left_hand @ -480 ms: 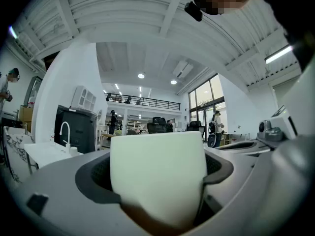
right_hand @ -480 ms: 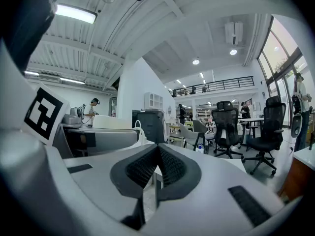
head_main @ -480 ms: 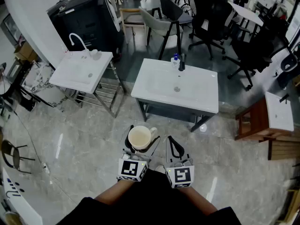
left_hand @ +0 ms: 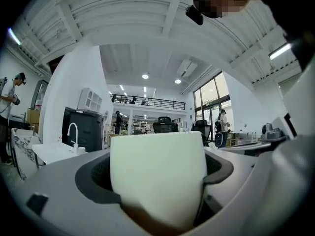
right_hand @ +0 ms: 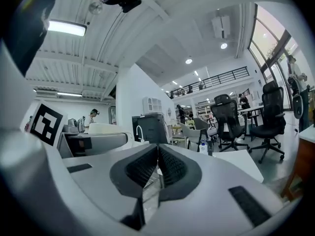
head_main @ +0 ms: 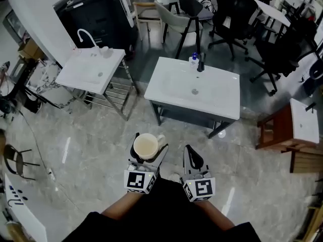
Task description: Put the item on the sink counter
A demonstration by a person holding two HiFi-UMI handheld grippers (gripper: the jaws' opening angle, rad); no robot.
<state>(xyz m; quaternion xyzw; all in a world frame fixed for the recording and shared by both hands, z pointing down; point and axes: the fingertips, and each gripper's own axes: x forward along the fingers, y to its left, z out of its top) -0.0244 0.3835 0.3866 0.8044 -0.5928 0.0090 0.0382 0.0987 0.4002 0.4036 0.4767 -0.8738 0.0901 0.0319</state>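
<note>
A cream mug [head_main: 147,146] with a handle on its right sits upright between the jaws of my left gripper [head_main: 148,154], which is shut on it. In the left gripper view the mug [left_hand: 158,173] fills the gap between the dark pads. My right gripper [head_main: 192,158] hangs beside it, shut with nothing held; its ribbed pads [right_hand: 170,167] meet in the right gripper view. Ahead stands a white sink counter [head_main: 171,92] with a black faucet [head_main: 201,63] and a small blue-capped bottle [head_main: 193,59] at its far edge. A second, smaller white sink [head_main: 83,73] with a white curved tap stands to the left.
Polished grey stone floor lies between me and the sinks. A black cabinet [head_main: 96,16] stands behind the left sink. Chairs and office chairs [head_main: 229,16] crowd the back. A wooden stool with a white top [head_main: 285,132] sits at the right.
The view has shifted: both sinks sit slightly nearer and lower in the frame. Both grippers hold the same pose, the mug still in the left one.
</note>
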